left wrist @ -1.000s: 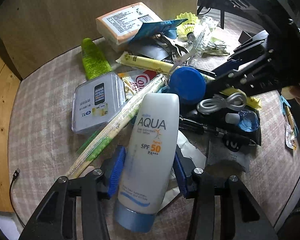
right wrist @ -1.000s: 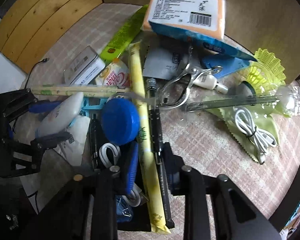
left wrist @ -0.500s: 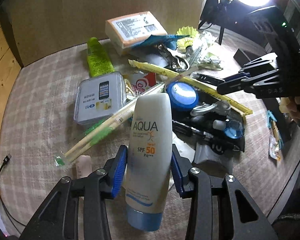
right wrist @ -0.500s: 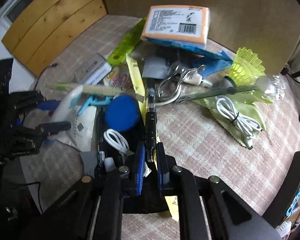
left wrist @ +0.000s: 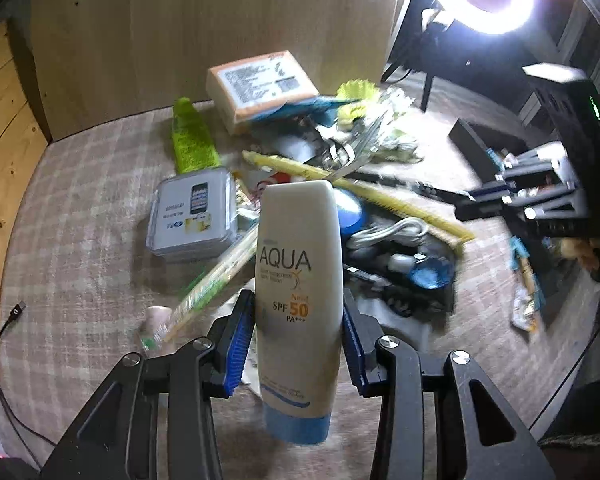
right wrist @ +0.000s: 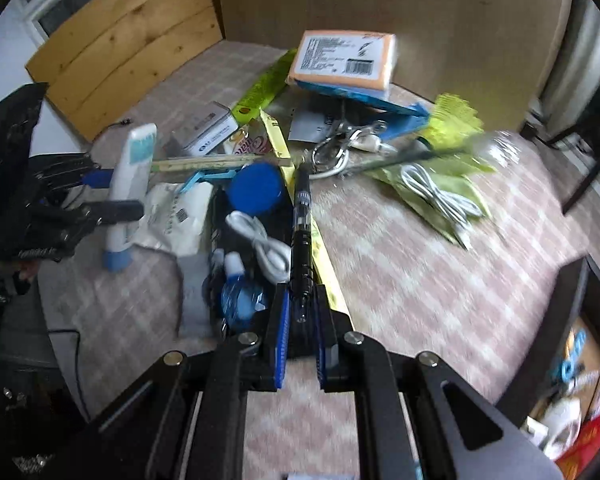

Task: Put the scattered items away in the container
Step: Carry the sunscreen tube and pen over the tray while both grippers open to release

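A checked table (right wrist: 400, 280) strewn with clutter, above which the left gripper (left wrist: 298, 340) has just been tightening on a white sunscreen tube (left wrist: 298, 280) and the right gripper (right wrist: 302, 320) is clamped on a black pen (right wrist: 302, 232), both apparently lifted for the container, unseen here

The white sunscreen tube (left wrist: 298, 304), marked AQUA SPF 50, stood nearly upright with its pale-blue cap down, clear of the checked cloth (left wrist: 80, 248) and in front of the heap. The slim black pen (right wrist: 302, 236) slanted over the black tray (right wrist: 220, 216), its tip toward the heap. The blue round lid (right wrist: 256, 190) lay at the tray's far end.
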{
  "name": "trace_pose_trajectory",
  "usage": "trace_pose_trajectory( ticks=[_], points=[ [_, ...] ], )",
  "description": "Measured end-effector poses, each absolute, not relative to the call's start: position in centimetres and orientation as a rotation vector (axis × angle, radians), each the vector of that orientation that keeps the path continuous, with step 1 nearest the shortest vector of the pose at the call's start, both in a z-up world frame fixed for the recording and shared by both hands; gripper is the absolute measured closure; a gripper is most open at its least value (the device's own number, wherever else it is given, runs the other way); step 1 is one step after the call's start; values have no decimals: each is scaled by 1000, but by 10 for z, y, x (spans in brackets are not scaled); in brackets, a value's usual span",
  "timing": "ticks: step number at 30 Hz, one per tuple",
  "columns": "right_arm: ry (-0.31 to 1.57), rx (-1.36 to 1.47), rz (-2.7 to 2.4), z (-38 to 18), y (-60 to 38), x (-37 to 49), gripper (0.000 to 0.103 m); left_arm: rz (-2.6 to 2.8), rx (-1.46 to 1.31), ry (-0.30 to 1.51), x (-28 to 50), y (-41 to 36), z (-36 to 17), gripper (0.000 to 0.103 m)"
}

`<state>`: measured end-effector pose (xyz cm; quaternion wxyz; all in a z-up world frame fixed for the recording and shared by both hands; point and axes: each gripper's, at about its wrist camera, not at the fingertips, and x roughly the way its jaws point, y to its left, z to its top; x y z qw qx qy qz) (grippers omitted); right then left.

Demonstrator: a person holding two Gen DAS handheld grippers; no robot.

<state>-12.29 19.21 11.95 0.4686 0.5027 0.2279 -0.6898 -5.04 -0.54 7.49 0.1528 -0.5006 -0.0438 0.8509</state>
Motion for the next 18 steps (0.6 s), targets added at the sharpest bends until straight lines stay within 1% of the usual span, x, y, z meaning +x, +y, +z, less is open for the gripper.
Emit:
trace_pose_trajectory(
  ticks=[3,6,9,18],
  points=[
    [484,1219,-1737,131,214,-117,92,2440,-1411,-129,-49,0,85,74],
    [436,1202,-1778,140,221,-110,92,2443,-1406,-115,-49,5,89,74],
    [415,1179,-1808,154,237,-104,93,2441,-1414,-140,-49,8,91,75],
    [383,1110,-1869,183,264,-95,93,2440,-1326,-110,-43,35,123,75]
  ],
)
